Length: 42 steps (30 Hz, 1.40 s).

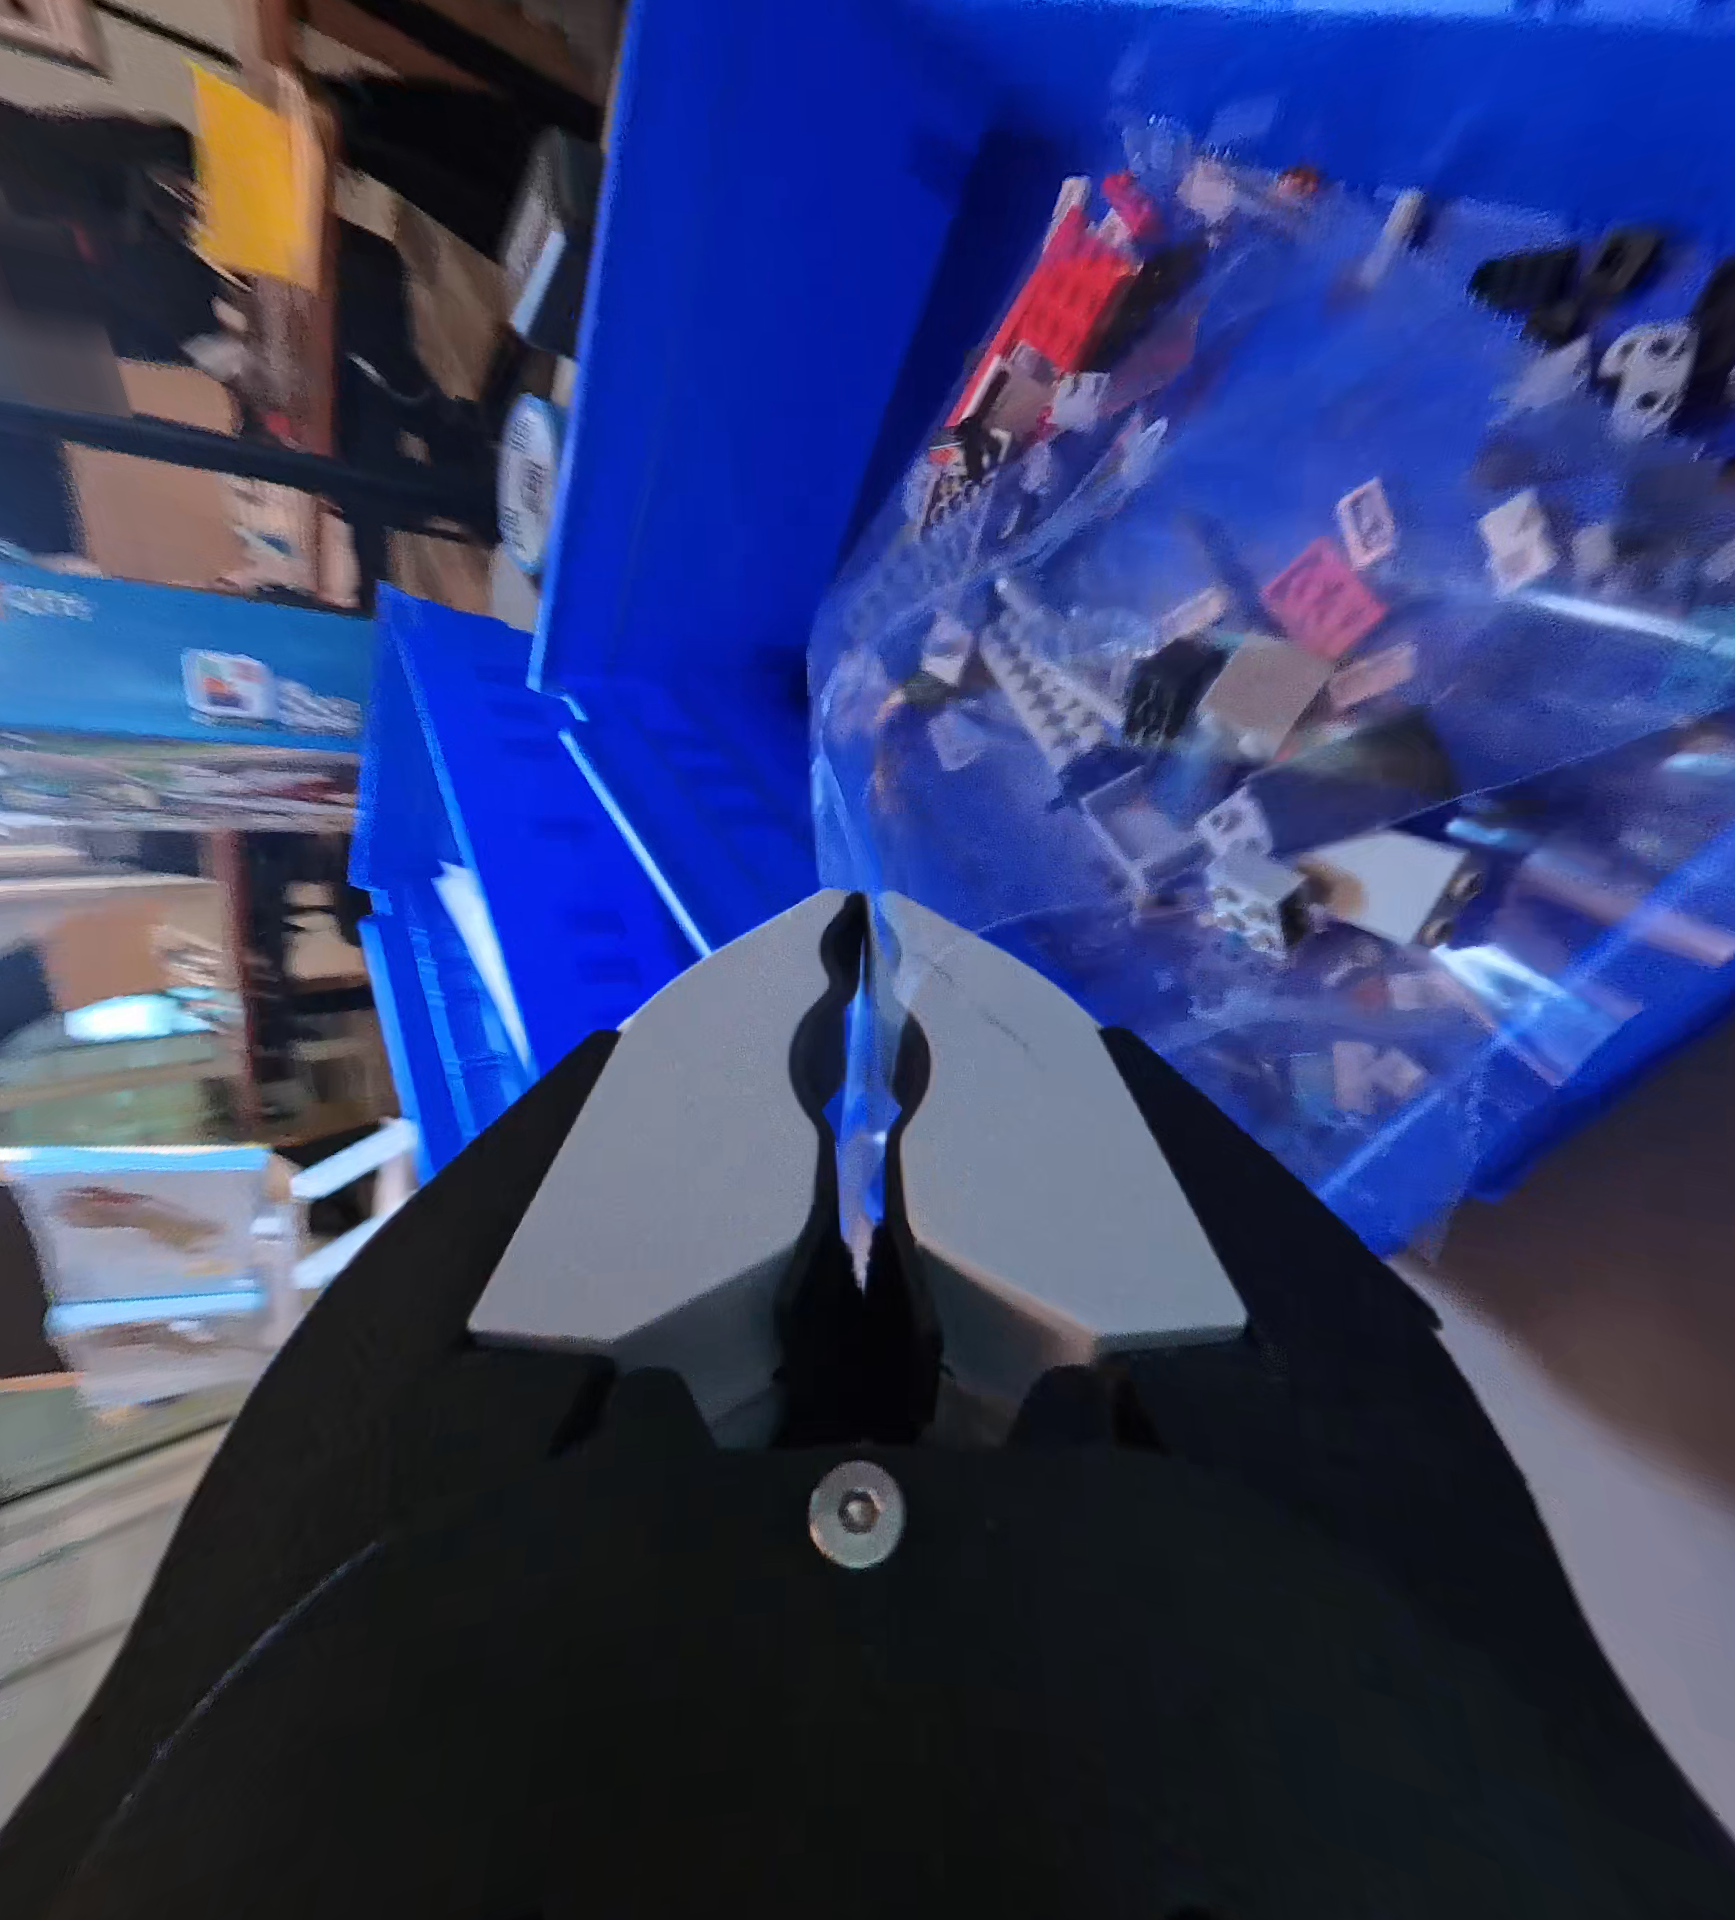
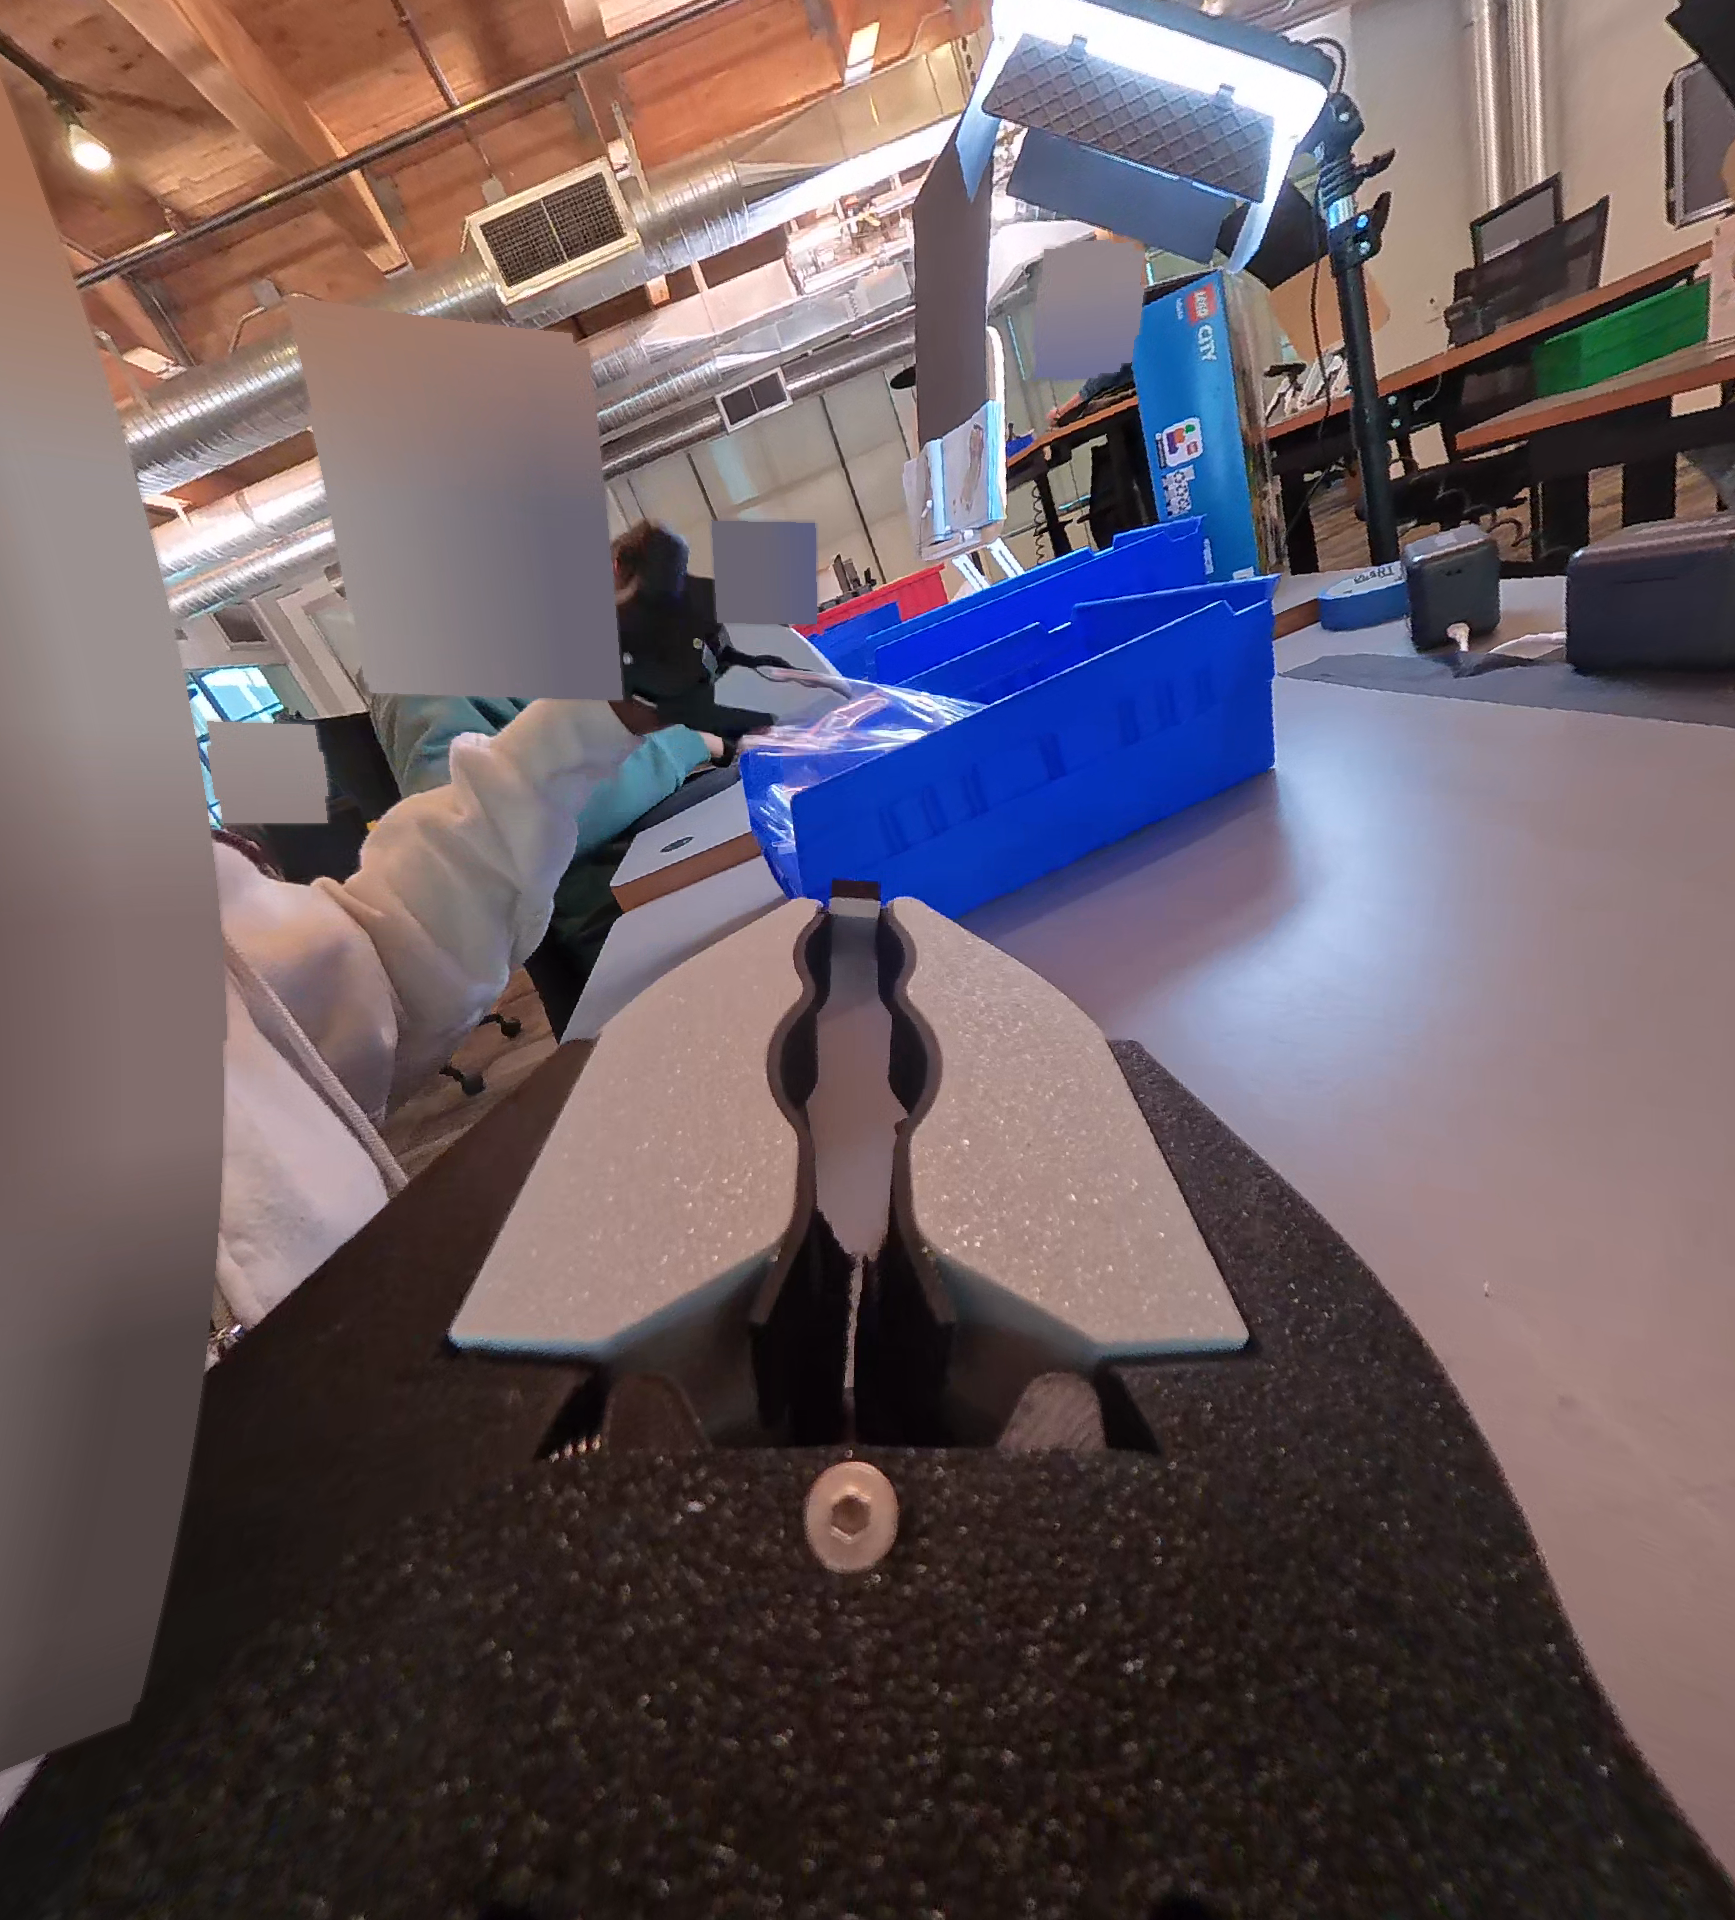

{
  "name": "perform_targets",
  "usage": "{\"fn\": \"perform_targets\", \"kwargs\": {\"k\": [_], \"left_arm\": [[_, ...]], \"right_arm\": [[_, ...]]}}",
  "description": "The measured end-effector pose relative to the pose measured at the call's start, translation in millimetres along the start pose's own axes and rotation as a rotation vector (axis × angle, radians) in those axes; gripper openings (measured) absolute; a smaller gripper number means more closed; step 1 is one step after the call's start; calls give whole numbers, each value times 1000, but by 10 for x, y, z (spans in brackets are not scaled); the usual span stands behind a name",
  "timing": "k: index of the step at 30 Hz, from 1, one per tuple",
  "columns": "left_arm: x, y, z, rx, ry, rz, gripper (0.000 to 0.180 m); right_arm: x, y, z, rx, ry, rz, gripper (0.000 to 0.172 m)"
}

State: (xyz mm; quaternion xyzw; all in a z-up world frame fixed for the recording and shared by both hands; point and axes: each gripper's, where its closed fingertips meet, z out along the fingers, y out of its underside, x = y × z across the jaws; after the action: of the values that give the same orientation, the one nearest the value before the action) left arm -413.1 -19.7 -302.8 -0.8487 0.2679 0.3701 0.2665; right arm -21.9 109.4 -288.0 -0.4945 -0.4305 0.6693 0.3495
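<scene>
In the left wrist view my left gripper (image 1: 861,909) is shut on the edge of a clear plastic bag (image 1: 1310,644) filled with small toy bricks in red, black, grey and pink. The bag lies in a blue plastic bin (image 1: 759,364); the picture is blurred by motion. In the right wrist view my right gripper (image 2: 855,914) is shut on a small grey piece (image 2: 852,902) pinched at its fingertips, low over the grey table (image 2: 1465,987) just in front of the blue bin (image 2: 1050,769). The bag (image 2: 842,727) hangs over the bin's left end, where the left gripper (image 2: 738,675) holds it.
More blue bins (image 2: 1102,582) stand behind the first. A tall blue toy box (image 2: 1190,416), a studio light (image 2: 1133,114) on a stand, a blue tape roll (image 2: 1362,603) and two dark grey devices (image 2: 1684,592) sit at the back right. A white sleeve (image 2: 447,883) is on the left. The tips of one gripper are about 40 cm away from the tips of the other.
</scene>
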Motion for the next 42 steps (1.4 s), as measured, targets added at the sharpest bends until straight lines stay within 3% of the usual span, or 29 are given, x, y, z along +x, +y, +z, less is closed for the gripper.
{"fn": "perform_targets", "kwargs": {"k": [6,13,14,16,18,20,25,30,35,42], "left_arm": [[-559,-322,-234,12,105,-269,0],[-1123,-625,-158,23,172,-315,0],[-1094,-621,-113,-17,216,-297,0],[-720,-475,-22,-190,472,-237,0],[-478,-300,108,-332,575,-163,0],[-494,-302,159,-336,532,-119,0],[-759,-590,-25,-153,505,-210,0],[-898,-285,135,-274,445,-250,0],[-609,-265,293,-195,392,-111,1],[-819,-296,-144,-1,284,-297,50]], "right_arm": [[-10,-2,0,3,-9,10,8],[-9,-24,-14,10,-5,4,8],[-5,-26,-16,12,-5,7,8],[-6,-25,-18,13,-6,11,8],[-10,-34,-21,13,-5,4,8],[-1,-31,-26,11,-1,1,8],[20,-20,-29,15,-6,28,8],[2,-29,-28,16,-12,24,8],[-4,-19,-23,14,-21,33,8],[-13,5,-6,2,-28,35,8]]}}
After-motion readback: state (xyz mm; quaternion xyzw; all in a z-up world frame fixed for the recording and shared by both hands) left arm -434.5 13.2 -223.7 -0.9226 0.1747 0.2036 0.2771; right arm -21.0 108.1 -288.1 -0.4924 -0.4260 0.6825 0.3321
